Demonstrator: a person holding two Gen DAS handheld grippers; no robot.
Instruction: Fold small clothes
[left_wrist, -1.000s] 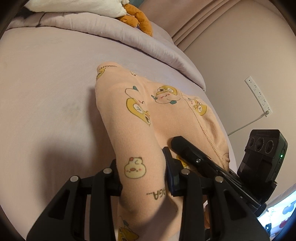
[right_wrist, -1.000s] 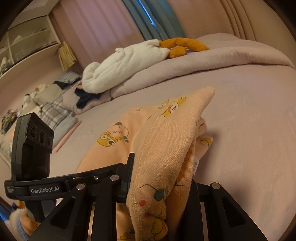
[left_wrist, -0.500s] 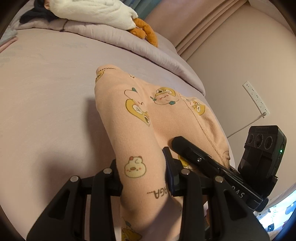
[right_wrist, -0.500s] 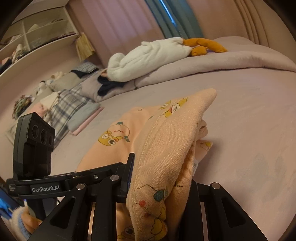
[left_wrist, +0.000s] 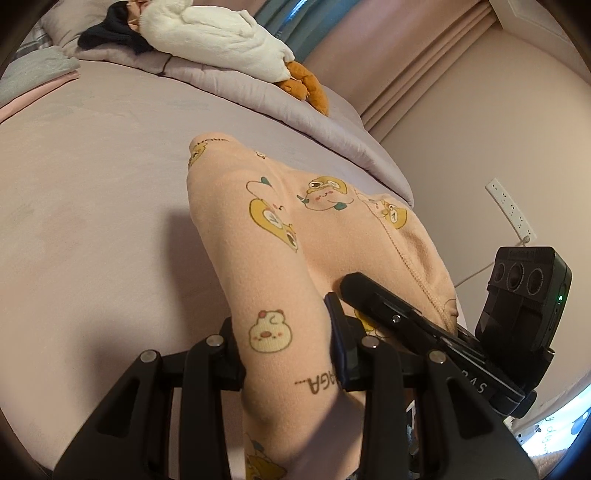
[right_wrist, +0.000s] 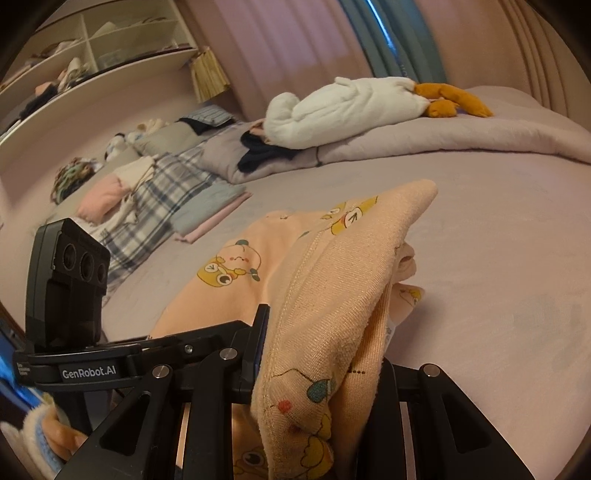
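Peach knit garment (left_wrist: 280, 236), printed with yellow cartoon animals; one item, small. Location: centre of both views, part draped on the lilac bed (left_wrist: 92, 206), part lifted off it.

Left gripper (left_wrist: 286, 347): closed on a bunched fold of the garment, lower centre of the left wrist view; cloth fills the gap between the fingers and runs up the frame to a raised corner.

Right gripper (right_wrist: 317, 354): closed on a stitched edge of the garment, lower centre of the right wrist view; several layers hang between the fingers, a tag showing at the right side.

Handling, judged: light, soft, limp; sags between the two holds and will not keep a crease unless laid flat. Fleecy surface unlikely to slip. Best taken at seams or corners, as now, so layers stay together.

Other items: white plush toy (right_wrist: 340, 107) with orange feet, upper centre on the rolled quilt (right_wrist: 461, 140); folded clothes (right_wrist: 162, 192), left; shelves (right_wrist: 92, 48), upper left; wall socket strip (left_wrist: 511, 208), right.
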